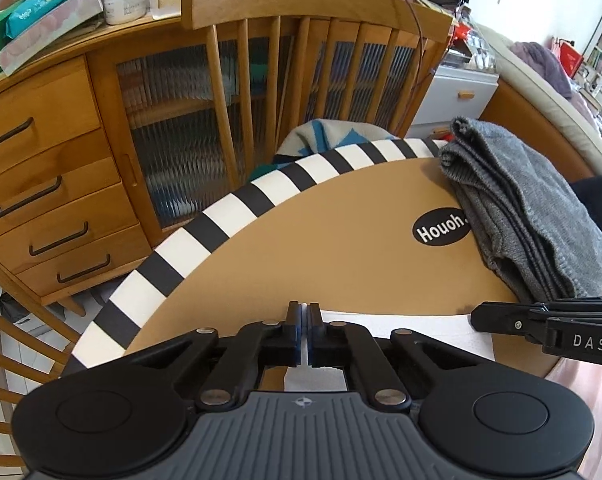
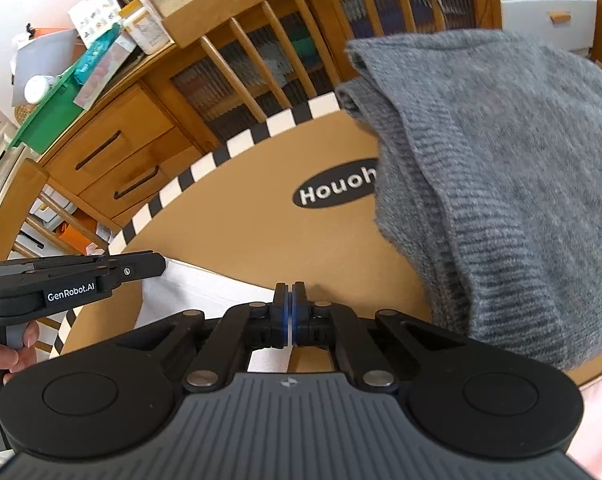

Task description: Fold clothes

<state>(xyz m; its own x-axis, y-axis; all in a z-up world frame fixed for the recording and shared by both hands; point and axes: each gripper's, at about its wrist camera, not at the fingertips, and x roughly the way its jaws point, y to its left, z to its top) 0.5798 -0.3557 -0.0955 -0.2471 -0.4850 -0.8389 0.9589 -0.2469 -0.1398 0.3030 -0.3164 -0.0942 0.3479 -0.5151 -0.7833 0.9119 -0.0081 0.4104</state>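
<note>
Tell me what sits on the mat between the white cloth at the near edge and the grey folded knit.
Between the white cloth and the grey knit lies bare tan mat and the black oval "Houoh" label; the right wrist view shows it.

Two close wrist views, shared table (image 1: 341, 240)

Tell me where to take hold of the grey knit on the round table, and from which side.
Grip the grey knit at its stacked folded edge, the side facing the Houoh logo. Come in low from the bare tabletop: the layers end together there, so one pinch probably catches them all.
</note>
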